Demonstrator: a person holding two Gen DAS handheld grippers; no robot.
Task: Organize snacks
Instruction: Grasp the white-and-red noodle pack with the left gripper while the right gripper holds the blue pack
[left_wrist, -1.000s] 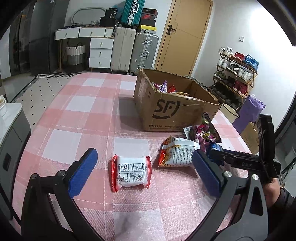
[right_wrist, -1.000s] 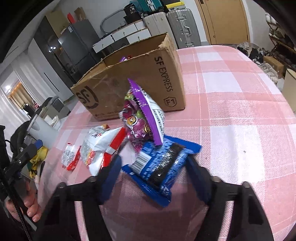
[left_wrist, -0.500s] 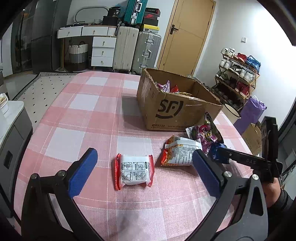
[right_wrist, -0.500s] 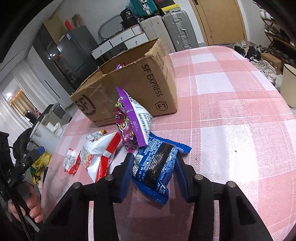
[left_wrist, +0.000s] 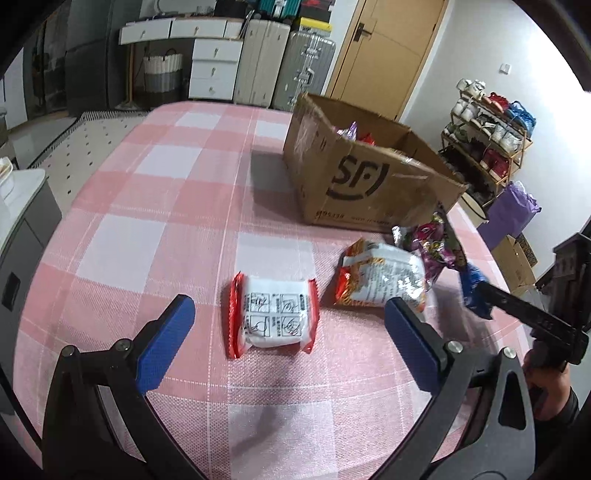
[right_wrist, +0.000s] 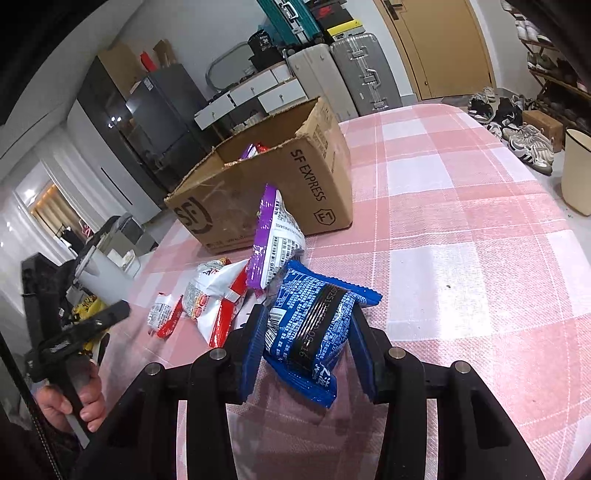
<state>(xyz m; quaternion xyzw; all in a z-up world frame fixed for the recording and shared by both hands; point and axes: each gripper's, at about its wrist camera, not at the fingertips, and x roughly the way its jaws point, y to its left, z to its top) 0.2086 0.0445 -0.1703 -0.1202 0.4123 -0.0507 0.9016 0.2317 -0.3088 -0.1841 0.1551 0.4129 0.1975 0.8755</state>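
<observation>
Snacks first: my right hand-held gripper (right_wrist: 306, 347) is clamped on the blue packet (right_wrist: 314, 328) at lower centre, so I should lift it clear before swinging to the box (right_wrist: 266, 192) at upper centre. My left hand-held gripper (left_wrist: 284, 332) angles down, jaws apart, over the white-and-red packet (left_wrist: 273, 319) on the tabletop (left_wrist: 166, 206).

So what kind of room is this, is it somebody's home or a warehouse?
Most likely a lived-in home, a dining or entry area. A table with a pink checked cloth stands near a shoe rack, with suitcases against the wall beside a wooden door.
</observation>
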